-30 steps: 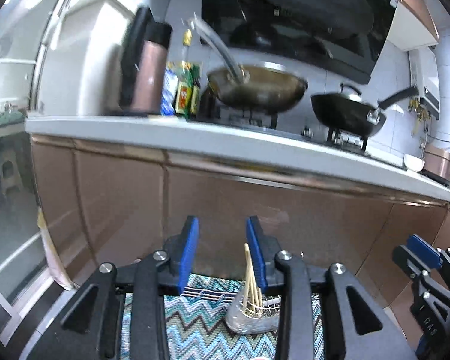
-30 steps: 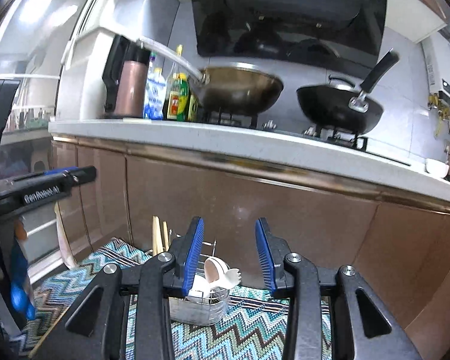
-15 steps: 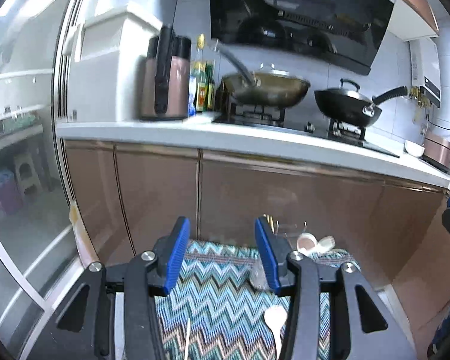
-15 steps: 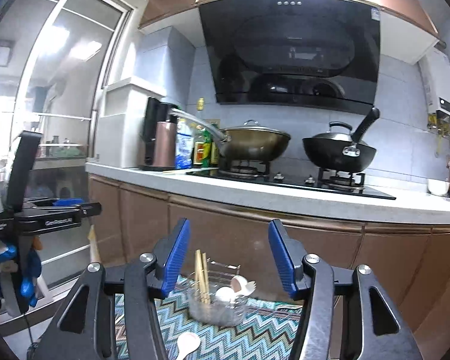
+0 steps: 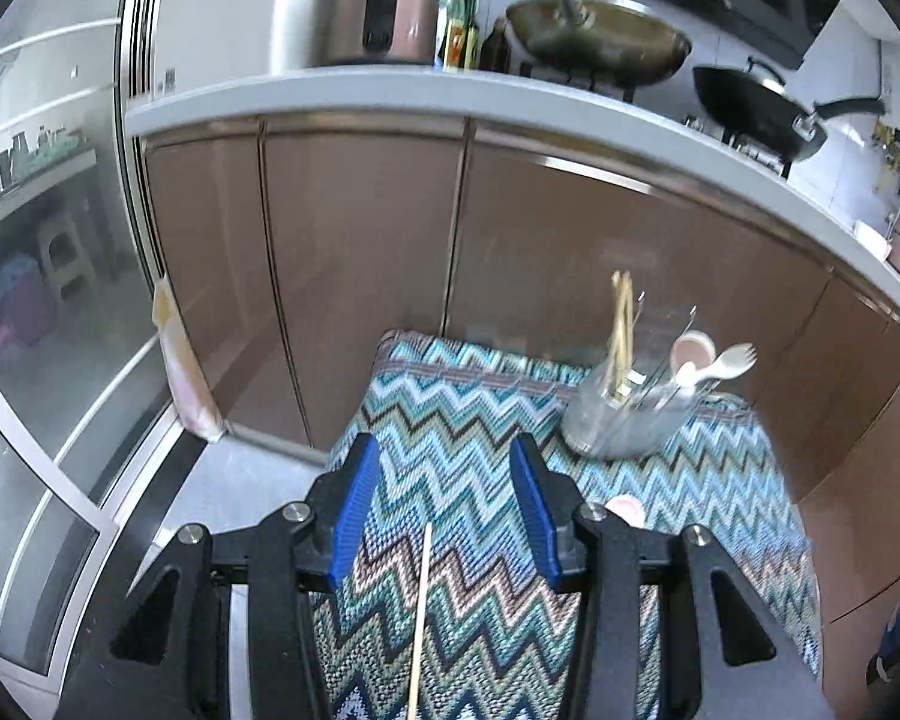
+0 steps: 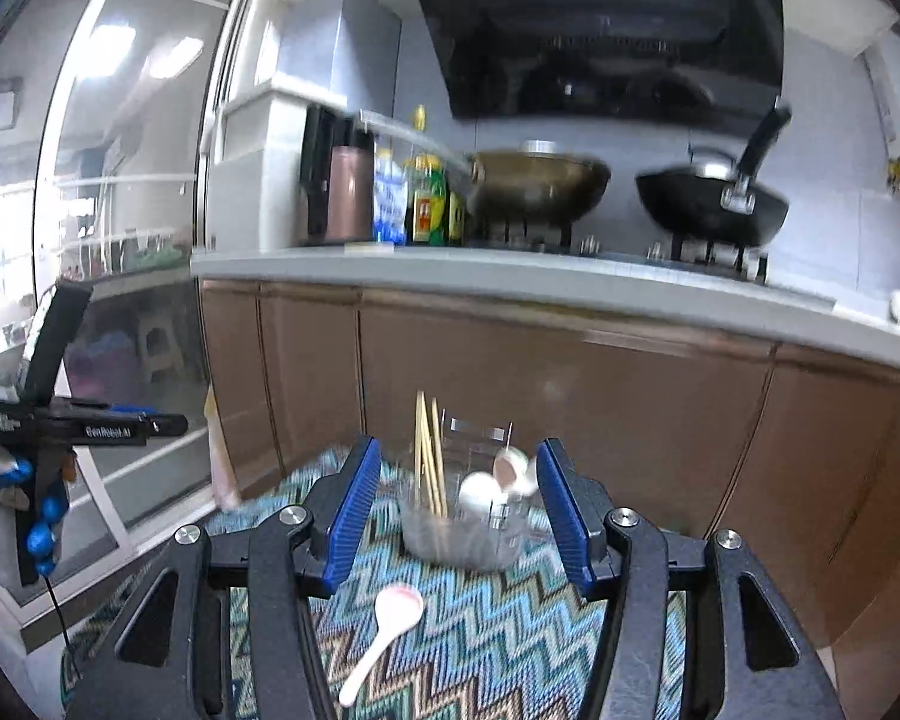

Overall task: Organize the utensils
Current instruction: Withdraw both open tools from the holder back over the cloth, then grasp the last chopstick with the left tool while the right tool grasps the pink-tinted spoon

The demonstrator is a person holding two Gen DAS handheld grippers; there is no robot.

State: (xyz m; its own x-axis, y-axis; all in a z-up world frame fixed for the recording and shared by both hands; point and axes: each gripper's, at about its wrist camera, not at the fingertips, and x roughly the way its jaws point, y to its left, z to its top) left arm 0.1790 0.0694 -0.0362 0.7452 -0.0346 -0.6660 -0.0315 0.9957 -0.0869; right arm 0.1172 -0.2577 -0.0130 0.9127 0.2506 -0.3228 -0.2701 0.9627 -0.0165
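One chopstick lengthwise between the spread, empty left claw (right claw likewise spread, empty).

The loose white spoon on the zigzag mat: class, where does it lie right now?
In the right wrist view, the white spoon lies on the zigzag mat, in front of the clear utensil holder.

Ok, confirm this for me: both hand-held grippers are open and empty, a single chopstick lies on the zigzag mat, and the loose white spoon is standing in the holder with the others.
Not quite. The loose white spoon lies flat on the zigzag mat, in front of the holder, as the right wrist view shows. The rest holds: the left hand-held gripper and right hand-held gripper are open and empty, and a single chopstick lies on the mat.
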